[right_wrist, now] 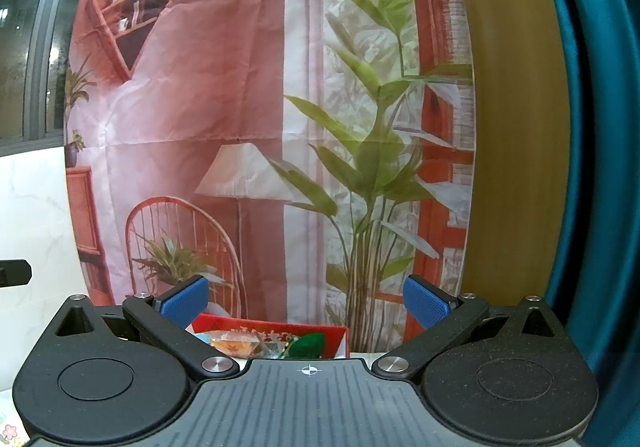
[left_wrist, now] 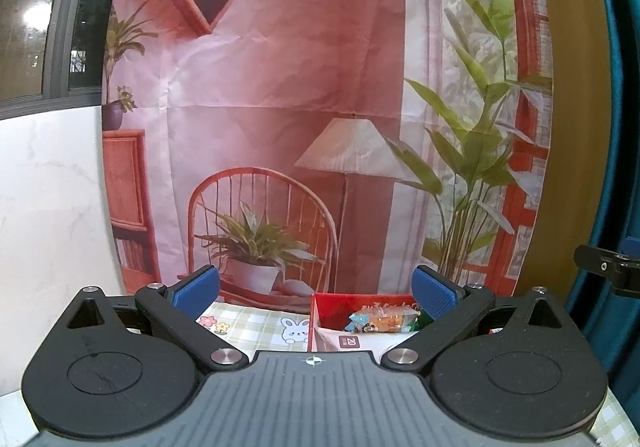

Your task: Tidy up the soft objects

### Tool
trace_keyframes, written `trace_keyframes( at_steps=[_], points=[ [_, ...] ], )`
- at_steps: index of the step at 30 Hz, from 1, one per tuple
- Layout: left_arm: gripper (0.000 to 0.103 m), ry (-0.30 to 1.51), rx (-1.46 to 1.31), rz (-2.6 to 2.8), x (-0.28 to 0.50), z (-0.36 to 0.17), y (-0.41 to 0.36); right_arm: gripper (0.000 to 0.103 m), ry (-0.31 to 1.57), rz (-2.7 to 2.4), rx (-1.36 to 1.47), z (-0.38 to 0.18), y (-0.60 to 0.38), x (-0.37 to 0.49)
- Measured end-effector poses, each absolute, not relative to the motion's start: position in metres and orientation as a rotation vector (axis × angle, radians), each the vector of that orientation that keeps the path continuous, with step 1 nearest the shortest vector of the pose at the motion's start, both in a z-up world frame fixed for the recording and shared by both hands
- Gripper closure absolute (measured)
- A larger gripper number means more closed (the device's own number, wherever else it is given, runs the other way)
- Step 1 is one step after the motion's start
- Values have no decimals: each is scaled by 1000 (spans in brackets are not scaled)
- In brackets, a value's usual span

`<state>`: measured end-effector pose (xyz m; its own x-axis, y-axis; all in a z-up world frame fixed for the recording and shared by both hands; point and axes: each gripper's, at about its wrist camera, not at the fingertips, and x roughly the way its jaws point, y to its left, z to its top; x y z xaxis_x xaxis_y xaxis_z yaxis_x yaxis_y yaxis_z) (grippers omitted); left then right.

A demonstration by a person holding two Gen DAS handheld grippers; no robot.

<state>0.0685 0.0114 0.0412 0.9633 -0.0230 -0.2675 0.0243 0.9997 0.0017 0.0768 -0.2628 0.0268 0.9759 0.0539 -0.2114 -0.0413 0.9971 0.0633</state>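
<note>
A red box stands on the checked tablecloth at the far edge, holding several small wrapped soft items. My left gripper is open and empty, raised in front of the box. In the right wrist view the same red box shows with an orange packet and a green soft item inside. My right gripper is open and empty above and before the box. Most of the table is hidden by the gripper bodies.
A printed backdrop cloth with chair, lamp and plants hangs right behind the table. A white marble wall is at left, a teal curtain at right. The right gripper's body shows at the left view's right edge.
</note>
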Motion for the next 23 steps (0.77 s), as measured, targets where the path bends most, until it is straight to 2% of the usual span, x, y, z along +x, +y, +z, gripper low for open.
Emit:
trace_keyframes(
  at_steps=[23],
  points=[
    [0,224,36,-38,62,41,10,0,207,54,52,30,-262,71]
  ],
)
